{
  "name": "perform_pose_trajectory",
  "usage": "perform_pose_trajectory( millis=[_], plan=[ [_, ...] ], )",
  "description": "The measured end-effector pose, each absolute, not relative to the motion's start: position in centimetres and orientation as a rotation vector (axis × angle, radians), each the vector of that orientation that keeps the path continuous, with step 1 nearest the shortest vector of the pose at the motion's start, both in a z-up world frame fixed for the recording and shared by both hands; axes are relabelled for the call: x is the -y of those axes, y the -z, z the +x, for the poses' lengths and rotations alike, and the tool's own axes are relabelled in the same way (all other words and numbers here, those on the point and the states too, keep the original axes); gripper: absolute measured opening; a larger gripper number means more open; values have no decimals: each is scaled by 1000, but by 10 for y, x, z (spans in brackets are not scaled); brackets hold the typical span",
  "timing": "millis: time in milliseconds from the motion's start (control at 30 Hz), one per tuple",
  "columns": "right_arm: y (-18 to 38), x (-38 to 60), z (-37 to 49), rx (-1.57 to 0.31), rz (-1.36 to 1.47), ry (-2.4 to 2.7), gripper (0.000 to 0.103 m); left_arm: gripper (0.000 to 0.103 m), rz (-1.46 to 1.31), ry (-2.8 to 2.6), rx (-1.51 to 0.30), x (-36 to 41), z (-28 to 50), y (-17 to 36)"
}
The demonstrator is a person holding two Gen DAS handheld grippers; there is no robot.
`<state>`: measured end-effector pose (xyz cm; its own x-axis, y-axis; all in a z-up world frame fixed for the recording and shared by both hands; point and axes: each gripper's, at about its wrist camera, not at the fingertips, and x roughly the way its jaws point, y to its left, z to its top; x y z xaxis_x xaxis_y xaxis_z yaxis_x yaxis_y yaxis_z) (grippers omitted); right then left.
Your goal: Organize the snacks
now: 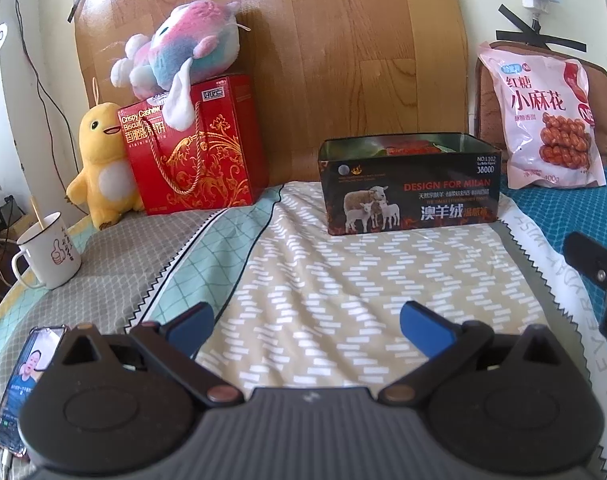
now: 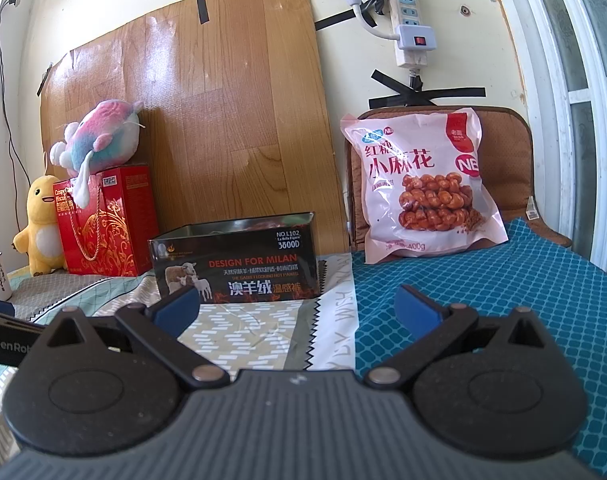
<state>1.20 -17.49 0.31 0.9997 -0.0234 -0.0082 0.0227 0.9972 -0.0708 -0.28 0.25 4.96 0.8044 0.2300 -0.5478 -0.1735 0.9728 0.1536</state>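
A black open-top tin [image 1: 411,184] with sheep on its side stands on the patterned cloth, with red and green packets inside; it also shows in the right wrist view [image 2: 235,260]. A pink bag of twisted dough snacks [image 1: 543,120] leans on a brown cushion at the right, and it shows in the right wrist view [image 2: 419,184] too. A red biscuit gift box [image 1: 195,144] stands at the left. My left gripper [image 1: 307,326] is open and empty, short of the tin. My right gripper [image 2: 299,306] is open and empty, short of the tin and bag.
A pastel plush [image 1: 179,52] sits on the red box, with a yellow plush [image 1: 99,164] beside it. A white mug [image 1: 49,254] and a phone [image 1: 23,380] lie at the left. A wooden board [image 2: 207,120] backs the scene. The right gripper's body [image 1: 595,276] shows at the right edge.
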Motion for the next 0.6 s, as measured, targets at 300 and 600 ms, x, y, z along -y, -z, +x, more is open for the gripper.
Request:
perform_pose_trajectory(
  millis=[300,600],
  plan=[
    [-3,175,13,-9,-70,23,103,103,99,-221,-607,-3,-2,-48],
    [-2,175,13,-9,-69,23,103,103,108,-216,-612,-2,-2,-48]
  ],
)
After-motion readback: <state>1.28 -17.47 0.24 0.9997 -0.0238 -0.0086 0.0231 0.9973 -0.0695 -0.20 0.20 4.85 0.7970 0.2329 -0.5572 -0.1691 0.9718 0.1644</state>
